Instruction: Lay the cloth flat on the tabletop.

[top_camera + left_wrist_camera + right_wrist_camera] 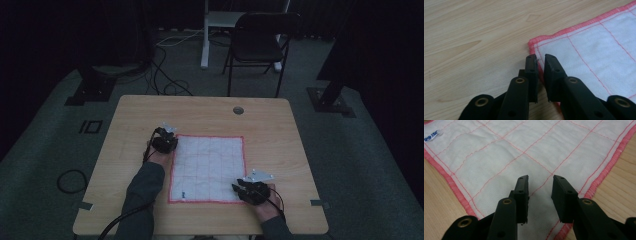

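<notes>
Black jaws of the left gripper (540,60) stand a narrow slit apart over the pink hem at one corner of the cloth (599,50), with nothing pinched between them. The right gripper (540,186) has its jaws wider apart, hovering above the white quilted face near another corner, also gripping nothing. From the high view, the left gripper (165,141) sits at the cloth's (207,167) far left corner and the right gripper (248,189) at its near right corner. The cloth lies flat and spread on the wooden table (270,130), a small label (431,137) near its near left corner. A folding chair (260,42) stands beyond the table.
</notes>
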`<state>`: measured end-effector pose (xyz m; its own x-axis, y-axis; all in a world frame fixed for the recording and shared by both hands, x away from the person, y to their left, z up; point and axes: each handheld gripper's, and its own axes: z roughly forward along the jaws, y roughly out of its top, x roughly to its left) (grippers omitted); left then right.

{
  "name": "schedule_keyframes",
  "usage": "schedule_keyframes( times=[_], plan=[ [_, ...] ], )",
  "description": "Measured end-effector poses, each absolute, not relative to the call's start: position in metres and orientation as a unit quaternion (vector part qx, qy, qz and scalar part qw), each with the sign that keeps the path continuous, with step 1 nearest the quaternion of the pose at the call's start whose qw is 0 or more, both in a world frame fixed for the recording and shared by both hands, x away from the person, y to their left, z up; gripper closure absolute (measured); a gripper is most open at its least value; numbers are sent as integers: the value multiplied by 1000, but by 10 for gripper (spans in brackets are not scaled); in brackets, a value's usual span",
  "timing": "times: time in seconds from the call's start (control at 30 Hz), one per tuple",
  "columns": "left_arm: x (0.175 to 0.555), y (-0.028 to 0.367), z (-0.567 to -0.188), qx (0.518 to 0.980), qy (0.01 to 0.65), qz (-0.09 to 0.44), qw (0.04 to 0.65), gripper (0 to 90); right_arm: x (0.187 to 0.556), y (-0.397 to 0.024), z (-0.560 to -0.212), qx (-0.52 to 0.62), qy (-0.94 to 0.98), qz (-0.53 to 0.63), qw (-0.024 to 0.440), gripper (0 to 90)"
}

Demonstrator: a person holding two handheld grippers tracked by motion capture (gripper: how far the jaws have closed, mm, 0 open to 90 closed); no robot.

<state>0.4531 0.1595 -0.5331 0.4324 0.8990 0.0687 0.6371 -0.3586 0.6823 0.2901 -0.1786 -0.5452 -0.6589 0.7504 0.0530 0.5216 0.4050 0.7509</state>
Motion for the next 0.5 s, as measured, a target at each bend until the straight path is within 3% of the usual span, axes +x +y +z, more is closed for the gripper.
schedule_keyframes(
  times=[0.5],
  plan=[
    [419,169,-515,787,459,237,338,683,291,-182,-543,384,820,395,156,582]
  ],
)
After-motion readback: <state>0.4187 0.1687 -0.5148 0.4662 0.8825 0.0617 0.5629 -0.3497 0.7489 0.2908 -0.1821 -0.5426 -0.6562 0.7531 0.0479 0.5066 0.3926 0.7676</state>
